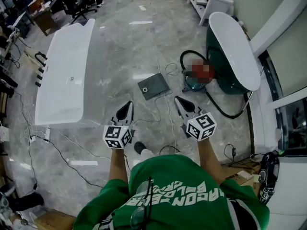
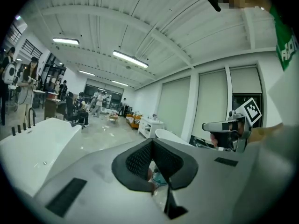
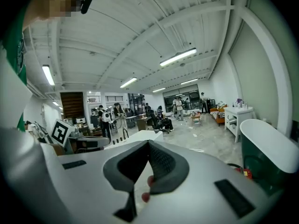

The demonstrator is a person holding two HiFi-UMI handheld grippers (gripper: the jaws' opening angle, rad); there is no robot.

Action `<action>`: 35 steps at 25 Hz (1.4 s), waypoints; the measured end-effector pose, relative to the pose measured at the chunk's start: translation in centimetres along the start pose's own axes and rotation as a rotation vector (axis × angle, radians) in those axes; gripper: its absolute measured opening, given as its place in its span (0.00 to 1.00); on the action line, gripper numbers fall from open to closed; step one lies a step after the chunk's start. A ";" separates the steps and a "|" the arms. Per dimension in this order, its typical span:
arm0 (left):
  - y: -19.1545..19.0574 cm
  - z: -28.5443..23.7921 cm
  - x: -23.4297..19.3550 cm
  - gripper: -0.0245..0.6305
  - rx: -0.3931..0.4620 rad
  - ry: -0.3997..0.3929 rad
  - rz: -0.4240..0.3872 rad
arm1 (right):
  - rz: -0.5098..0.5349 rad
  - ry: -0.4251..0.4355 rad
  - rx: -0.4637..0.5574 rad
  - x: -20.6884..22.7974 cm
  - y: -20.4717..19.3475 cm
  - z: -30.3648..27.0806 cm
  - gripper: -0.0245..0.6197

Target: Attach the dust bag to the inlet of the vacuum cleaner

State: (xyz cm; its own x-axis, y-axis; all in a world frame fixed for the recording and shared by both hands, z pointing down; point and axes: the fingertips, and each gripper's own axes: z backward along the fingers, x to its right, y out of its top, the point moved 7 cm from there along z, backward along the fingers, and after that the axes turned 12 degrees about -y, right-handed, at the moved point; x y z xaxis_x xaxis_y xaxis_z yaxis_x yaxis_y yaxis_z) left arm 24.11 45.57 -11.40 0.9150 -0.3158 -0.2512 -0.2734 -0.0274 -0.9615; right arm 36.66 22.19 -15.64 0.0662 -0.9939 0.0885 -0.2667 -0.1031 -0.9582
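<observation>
Overhead, the head view shows a flat grey square, likely the dust bag (image 1: 154, 86), on the floor just ahead, between the left gripper (image 1: 128, 104) and right gripper (image 1: 177, 99). The vacuum cleaner (image 1: 194, 84) stands beside it, nearer the right gripper. The left gripper view shows jaws pressed together, empty. The right gripper view shows the same.

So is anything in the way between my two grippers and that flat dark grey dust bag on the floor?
Nothing solid. Between the left gripper, the right gripper and the flat dark grey dust bag there is only grey marble floor, crossed by thin white cables.
</observation>
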 end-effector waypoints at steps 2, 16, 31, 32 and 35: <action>0.4 0.2 -2.8 0.04 -0.003 -0.030 -0.002 | 0.000 -0.031 -0.008 -1.2 0.2 -1.8 0.04; 1.4 -2.9 -13.7 0.04 -0.052 -0.190 -0.010 | -0.030 -0.162 -0.052 -2.8 -0.6 -9.3 0.04; 4.4 -19.6 -23.5 0.04 -0.151 -0.304 -0.083 | -0.111 -0.236 -0.074 9.0 0.3 -25.1 0.04; 4.7 -21.4 -24.3 0.04 -0.158 -0.311 -0.085 | -0.112 -0.239 -0.082 10.1 0.6 -26.3 0.04; 5.2 -27.1 -26.6 0.04 -0.187 -0.344 -0.088 | -0.120 -0.250 -0.100 13.4 1.3 -29.8 0.04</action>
State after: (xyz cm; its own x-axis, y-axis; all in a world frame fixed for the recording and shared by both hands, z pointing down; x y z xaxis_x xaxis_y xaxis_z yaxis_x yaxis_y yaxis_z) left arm -9.65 28.16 -6.67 0.9746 0.0311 -0.2218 -0.2096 -0.2220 -0.9522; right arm 8.60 7.55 -7.59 0.3344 -0.9350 0.1181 -0.3352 -0.2351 -0.9124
